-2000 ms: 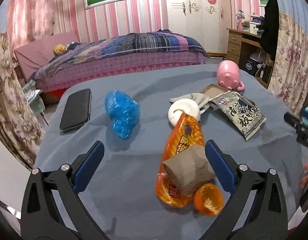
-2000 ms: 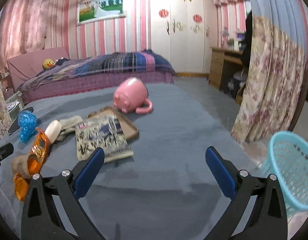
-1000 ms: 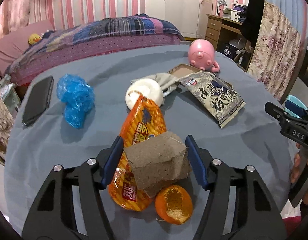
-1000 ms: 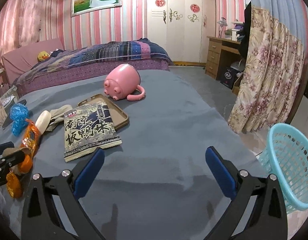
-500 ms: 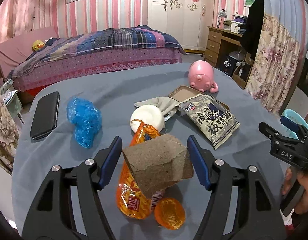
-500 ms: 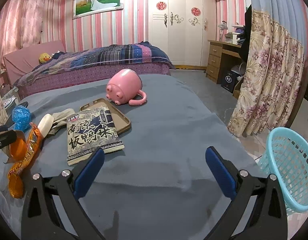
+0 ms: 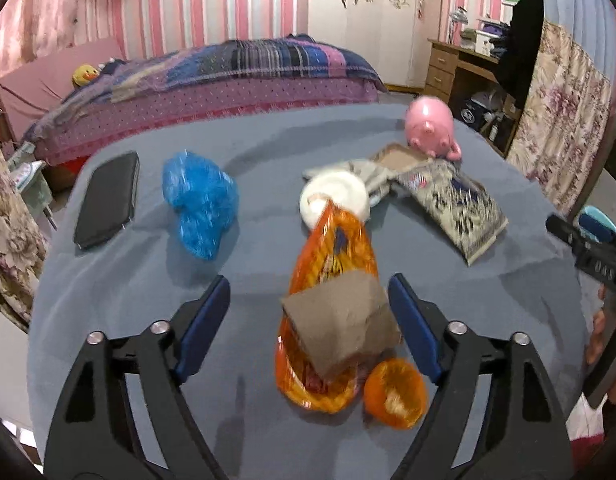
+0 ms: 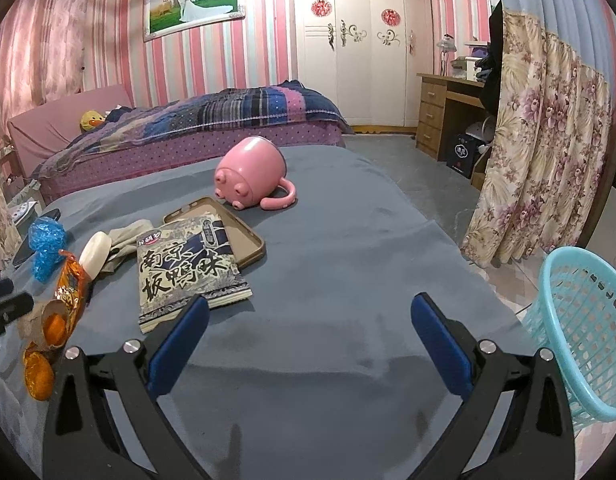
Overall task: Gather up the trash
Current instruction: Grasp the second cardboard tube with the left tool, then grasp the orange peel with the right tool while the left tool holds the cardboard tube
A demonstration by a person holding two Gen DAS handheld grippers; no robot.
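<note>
left gripper (image 7: pixel 309 305): closed on the brown cardboard piece (image 7: pixel 342 322) 0.5 s ago, now jaws wide apart, no grip | brown cardboard piece: lifted 0.5 s ago, now back on the orange snack wrapper (image 7: pixel 329 268), near right finger | left wrist view: now motion-blurred

Before you, a cardboard piece (image 7: pixel 340 322) lies on a snack wrapper (image 7: pixel 332 264) at lower centre; a basket (image 8: pixel 584 332) sits at lower right.

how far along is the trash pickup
Nothing visibly binned yet. Both grippers, left and right, are open; the brown cardboard piece lies on the orange wrapper. Blue bag, snack packet and orange peel remain; basket waits.
</note>
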